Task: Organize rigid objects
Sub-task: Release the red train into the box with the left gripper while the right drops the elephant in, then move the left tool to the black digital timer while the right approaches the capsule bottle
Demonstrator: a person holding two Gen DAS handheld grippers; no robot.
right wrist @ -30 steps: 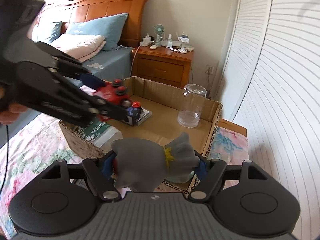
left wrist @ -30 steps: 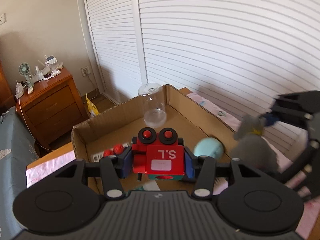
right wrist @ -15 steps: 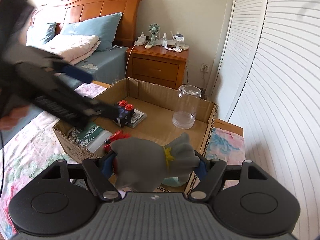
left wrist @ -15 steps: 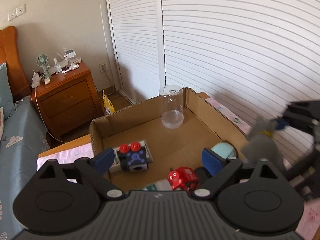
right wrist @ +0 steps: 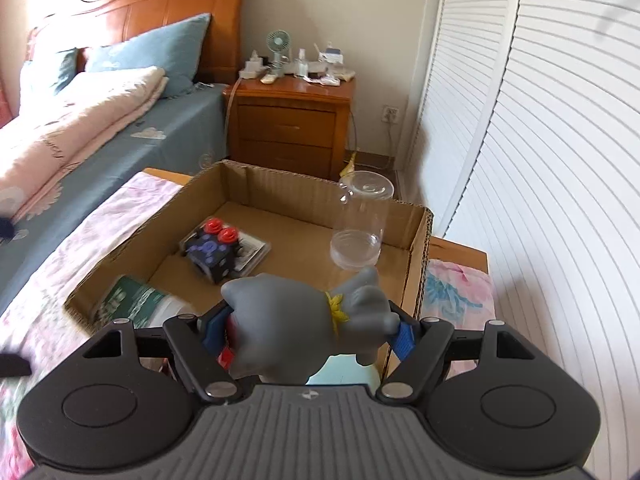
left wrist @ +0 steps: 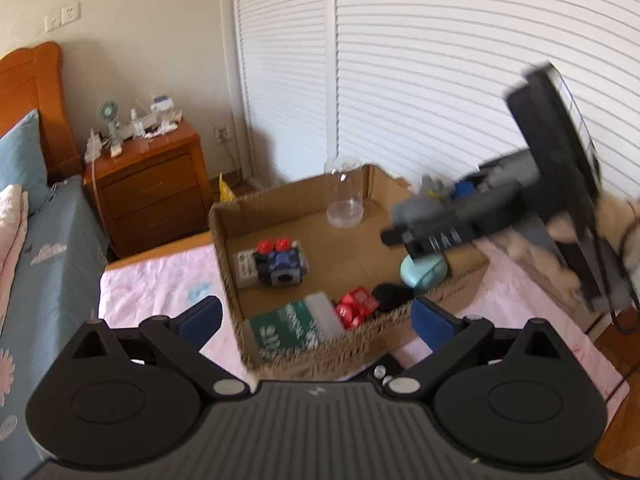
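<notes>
A cardboard box (left wrist: 224, 224) (right wrist: 420, 240) sits on a pink floral cloth. In it lie a red toy block (left wrist: 356, 308), a dark blue block with red knobs (left wrist: 282, 266) (right wrist: 214, 250), a green book (left wrist: 292, 326) (right wrist: 128, 300), a clear plastic cup (left wrist: 345, 200) (right wrist: 360, 232), a teal egg-shaped object (left wrist: 422, 272) and a black item (left wrist: 390, 296). My left gripper (left wrist: 316, 320) is open and empty, pulled back above the box's near edge. My right gripper (right wrist: 306, 330) is shut on a grey rubber toy animal (right wrist: 296, 320) over the box's near right corner; it shows blurred in the left wrist view (left wrist: 416, 208).
A wooden nightstand (left wrist: 152, 184) (right wrist: 290, 120) with a small fan and clutter stands beyond the box. A bed with blue sheet and pillows (right wrist: 120, 120) lies to the left. White louvred closet doors (left wrist: 400, 60) (right wrist: 540, 160) run along the right.
My left gripper opened and dropped the red block into the box, then drew back and up. My right gripper moved over the box with the grey toy still in it.
</notes>
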